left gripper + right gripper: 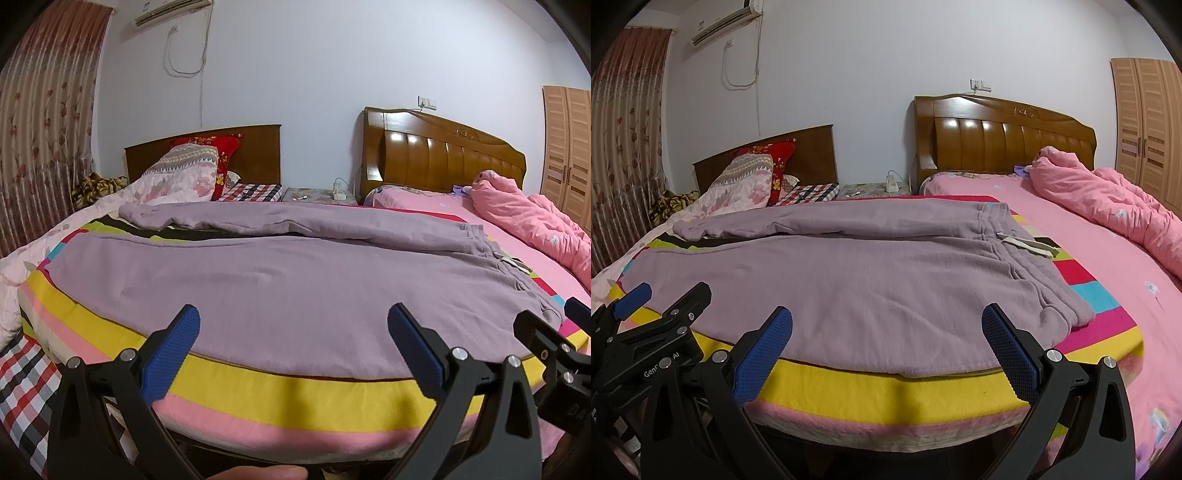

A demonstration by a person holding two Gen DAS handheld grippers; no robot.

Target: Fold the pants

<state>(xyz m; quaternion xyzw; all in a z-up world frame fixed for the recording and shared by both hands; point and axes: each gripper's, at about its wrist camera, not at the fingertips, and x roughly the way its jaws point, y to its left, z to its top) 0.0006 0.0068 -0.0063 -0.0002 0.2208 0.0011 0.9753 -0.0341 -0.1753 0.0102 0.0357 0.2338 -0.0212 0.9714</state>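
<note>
- Your left gripper (pixel 293 345) hangs at the near edge of the bed, jaws spread wide, nothing between its blue pads (pixel 173 354).
- Your right gripper (pixel 886 347) sits just beside it, jaws equally wide and empty.
- The lilac pants (pixel 849 273) lie flat on the striped blanket (pixel 886 391), legs running left, waistband (pixel 1001 229) to the right with a pale drawstring (pixel 1027 245) showing.
- The far leg (pixel 221 218) lies apart from the near one, its cuff rumpled.
- A pink quilt (pixel 1108 199) is bunched on the right bed.
</note>
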